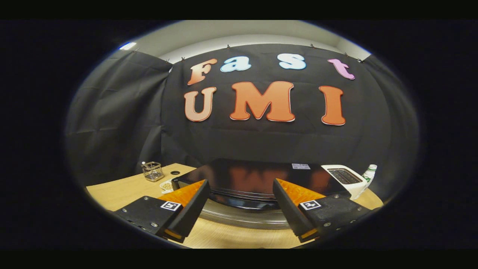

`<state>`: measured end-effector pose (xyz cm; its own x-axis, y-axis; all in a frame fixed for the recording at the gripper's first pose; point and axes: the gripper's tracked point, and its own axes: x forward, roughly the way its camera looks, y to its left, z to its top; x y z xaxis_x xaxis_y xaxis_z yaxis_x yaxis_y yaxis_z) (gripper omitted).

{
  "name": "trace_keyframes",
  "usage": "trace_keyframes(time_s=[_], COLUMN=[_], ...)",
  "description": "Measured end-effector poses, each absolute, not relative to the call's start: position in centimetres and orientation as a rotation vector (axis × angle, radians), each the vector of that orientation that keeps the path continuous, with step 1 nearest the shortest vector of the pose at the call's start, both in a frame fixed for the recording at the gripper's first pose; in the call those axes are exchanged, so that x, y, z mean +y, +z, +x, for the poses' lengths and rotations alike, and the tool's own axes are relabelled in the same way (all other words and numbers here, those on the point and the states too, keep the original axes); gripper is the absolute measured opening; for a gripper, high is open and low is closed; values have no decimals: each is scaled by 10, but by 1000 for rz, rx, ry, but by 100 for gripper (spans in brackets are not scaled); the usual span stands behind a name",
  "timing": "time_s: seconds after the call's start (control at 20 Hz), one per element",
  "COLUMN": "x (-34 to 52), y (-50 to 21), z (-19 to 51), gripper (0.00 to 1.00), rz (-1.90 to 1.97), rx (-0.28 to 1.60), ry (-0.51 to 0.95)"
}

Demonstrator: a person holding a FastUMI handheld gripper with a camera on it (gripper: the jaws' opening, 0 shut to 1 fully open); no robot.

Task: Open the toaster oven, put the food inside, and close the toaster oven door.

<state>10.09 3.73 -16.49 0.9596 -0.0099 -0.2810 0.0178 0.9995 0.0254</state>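
Gripper view showed the gripper (241, 203) with its two fingers spread wide apart and nothing held between them. Just ahead of the fingers, and partly between them, sat the toaster oven (246, 179) on a light wooden counter (119, 190). It was black and glossy, its flat top reflecting the wall behind, with a silvery curved band along its lower front edge. A small pale label lay on its top. Whether its door was open could not be told. Beyond the left finger stood a small wire basket (152, 171). To the right of the oven were a white toaster (345, 179) and a bottle (369, 173).
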Motion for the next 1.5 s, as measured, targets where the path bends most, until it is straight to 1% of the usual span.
trace_keyframes(time_s=[0.2, 0.45, 0.55, 0.6, 0.65, 0.7, 0.8, 0.95, 1.1, 1.2, 1.4, 1.5], x=[31, 38, 43, 46, 50, 52, 61, 76, 83, 87, 92, 93], y=[-189, -189, -187, -185, -190, -187, -191, -215, -238, -257, -275, -298], z=[109, 100, 92, 87, 78, 71, 48, 5, -27, -44, -56, -64], gripper=[99, 99, 95, 92, 90, 87, 80, 79, 80, 80, 79, 79], rz=[41, 40, 49, 52, 96, 105, 77, 73, 132, 167, 223, 284], rx=[342, 311, 278, 264, 289, 280, 339, 487, 606, 677, 745, 854], ry=[-57, -45, -13, 6, 30, 48, 96, 174, 220, 237, 241, 235])
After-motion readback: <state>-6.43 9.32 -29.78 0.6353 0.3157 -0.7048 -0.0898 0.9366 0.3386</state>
